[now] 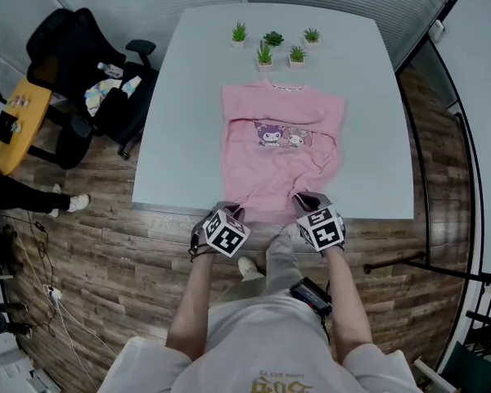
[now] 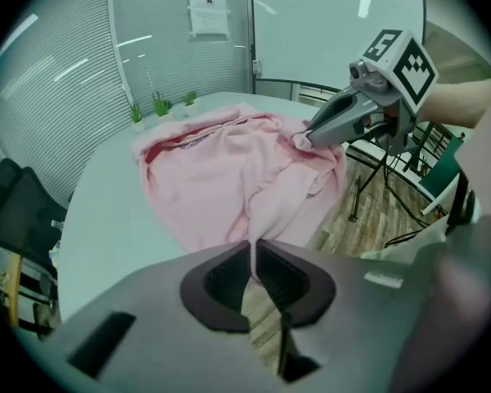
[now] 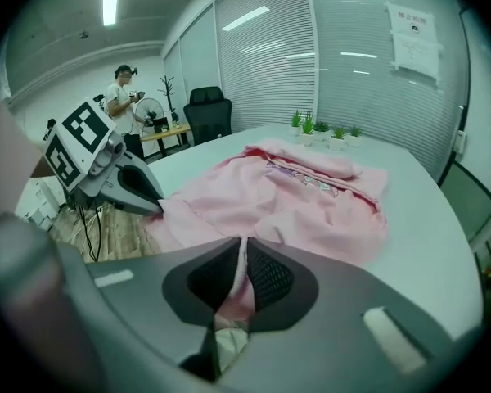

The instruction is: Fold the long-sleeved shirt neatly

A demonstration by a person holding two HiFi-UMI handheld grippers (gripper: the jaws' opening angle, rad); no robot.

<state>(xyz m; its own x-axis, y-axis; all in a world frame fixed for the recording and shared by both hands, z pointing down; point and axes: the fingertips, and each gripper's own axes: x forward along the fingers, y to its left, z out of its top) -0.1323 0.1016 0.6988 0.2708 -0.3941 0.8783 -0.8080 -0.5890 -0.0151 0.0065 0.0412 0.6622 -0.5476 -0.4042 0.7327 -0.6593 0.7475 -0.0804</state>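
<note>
Pink cloth of the long-sleeved shirt (image 1: 278,150) lies front-up on the pale grey table (image 1: 188,97). Its collar points toward five small potted plants (image 1: 274,43) and its hem is at the near edge. At the hem's two corners stand the left gripper (image 1: 231,210) and the right gripper (image 1: 305,200). Each has its jaws closed on a pinched ridge of the fabric, squeezed thin between the pads. In the head view the grippers' marker cubes cover those corners. The sleeves are lost in rumpled folds on the right of that view. The fabric looks soft and matte, with a cartoon print across the chest. The jaw pads are dark and textured.
</note>
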